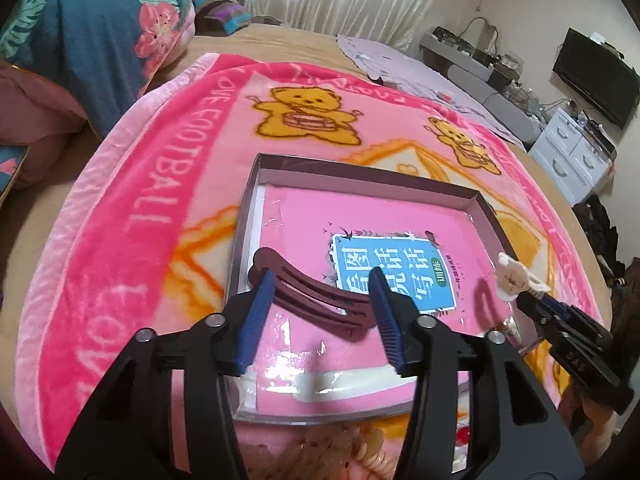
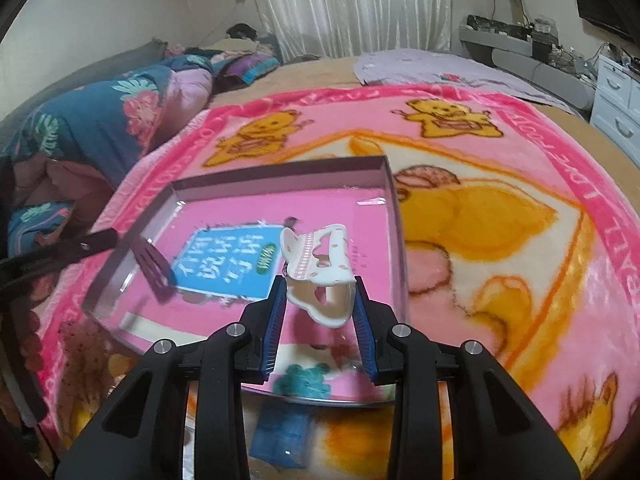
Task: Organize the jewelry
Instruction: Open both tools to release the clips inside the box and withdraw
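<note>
A shallow grey box (image 1: 256, 200) with a pink booklet inside lies on a pink bear blanket (image 1: 160, 184). My left gripper (image 1: 320, 280) spans a dark maroon hair clip (image 1: 316, 300) crosswise; both pads touch it, over the box's near left part. My right gripper (image 2: 320, 286) is shut on a white hair claw clip (image 2: 320, 272) with pink dots, held above the box (image 2: 392, 200). The right gripper and white clip also show in the left wrist view (image 1: 516, 278) at the box's right edge. The maroon clip shows in the right wrist view (image 2: 154, 264).
Beige and speckled hair clips (image 1: 360, 452) lie on the blanket in front of the box. A blue item (image 2: 280, 428) lies near the box's front edge. A folded floral quilt (image 1: 92, 28) sits at the left; drawers (image 1: 576, 156) and a TV stand at the right.
</note>
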Demonstrator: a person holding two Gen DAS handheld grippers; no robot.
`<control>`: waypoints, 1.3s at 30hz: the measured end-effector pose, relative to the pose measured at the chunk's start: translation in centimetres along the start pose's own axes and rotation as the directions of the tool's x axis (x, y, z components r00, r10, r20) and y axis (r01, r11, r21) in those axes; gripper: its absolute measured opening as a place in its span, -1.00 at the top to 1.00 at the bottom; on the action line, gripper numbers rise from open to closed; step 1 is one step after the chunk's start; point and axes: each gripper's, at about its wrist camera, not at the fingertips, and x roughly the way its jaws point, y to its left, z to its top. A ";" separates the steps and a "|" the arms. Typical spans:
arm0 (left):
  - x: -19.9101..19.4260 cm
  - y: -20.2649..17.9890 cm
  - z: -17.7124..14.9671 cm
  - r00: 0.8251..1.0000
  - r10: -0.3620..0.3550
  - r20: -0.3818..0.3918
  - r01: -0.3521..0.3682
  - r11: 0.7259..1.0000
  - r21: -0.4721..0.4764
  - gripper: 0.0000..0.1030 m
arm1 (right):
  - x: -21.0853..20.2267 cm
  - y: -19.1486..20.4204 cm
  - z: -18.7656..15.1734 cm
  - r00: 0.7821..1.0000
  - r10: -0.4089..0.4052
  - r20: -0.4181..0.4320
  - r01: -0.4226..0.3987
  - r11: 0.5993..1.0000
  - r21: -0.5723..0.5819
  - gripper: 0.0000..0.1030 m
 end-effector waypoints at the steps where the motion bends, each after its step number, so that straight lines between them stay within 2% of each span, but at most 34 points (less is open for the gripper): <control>1: -0.3 0.0 0.1 1.000 -0.001 0.003 0.001 1.000 0.000 0.07 | 0.1 -0.1 -0.1 1.000 -0.002 -0.005 0.002 1.000 0.004 0.39; 8: -2.7 -0.6 0.3 0.999 -0.016 0.040 0.016 1.000 0.011 -0.26 | -0.1 -0.5 -0.4 1.000 0.002 -0.012 -0.001 1.000 0.015 0.37; 11: -3.5 -0.9 0.4 0.999 -0.020 0.050 0.019 1.000 0.015 -0.29 | -0.6 -0.6 -0.3 1.000 0.009 -0.001 -0.009 1.000 0.020 0.29; 13: -3.9 -1.0 0.5 0.998 -0.026 0.056 0.025 1.000 0.012 -0.32 | -1.0 -0.6 -0.1 1.000 0.013 0.009 -0.013 1.000 0.026 0.14; 14: -4.3 -1.0 0.6 0.998 -0.029 0.062 0.028 1.000 0.009 -0.49 | -1.5 -0.6 -0.1 1.000 0.021 0.020 -0.021 0.999 0.029 0.09; 15: -4.6 -1.0 0.6 0.997 -0.030 0.068 0.030 1.000 0.003 -0.56 | -1.8 -0.6 0.0 0.999 0.024 0.030 -0.025 0.999 0.032 0.00; 19: -6.2 -1.0 0.8 0.994 -0.038 0.102 0.040 0.999 -0.010 -0.58 | -3.6 -0.4 0.2 0.997 0.030 0.071 -0.032 0.999 0.024 -0.28; 21: -7.0 -1.0 0.8 0.992 -0.044 0.119 0.046 0.999 -0.013 -0.68 | -4.9 -0.2 0.3 0.994 0.036 0.100 -0.038 0.999 0.016 -0.45; 23: -8.0 -1.1 0.9 0.990 -0.047 0.136 0.050 0.999 -0.015 -0.79 | -5.8 -0.1 0.4 0.992 0.038 0.123 -0.039 0.999 0.006 -0.53; 25: -8.8 -1.2 0.9 0.988 -0.052 0.145 0.055 0.998 -0.019 -0.81 | -7.1 0.0 0.5 0.987 0.034 0.154 -0.034 0.999 -0.003 -0.69; 28: -9.8 -1.3 0.8 0.986 -0.063 0.156 0.068 0.997 -0.025 -0.81 | -8.4 0.2 0.6 0.983 0.043 0.179 -0.042 0.999 -0.014 -0.75; 39: -13.4 -2.0 -1.5 0.978 -0.040 0.206 0.043 0.999 -0.010 -0.81 | -12.9 0.7 0.3 0.966 0.075 0.246 -0.068 0.997 -0.035 -0.80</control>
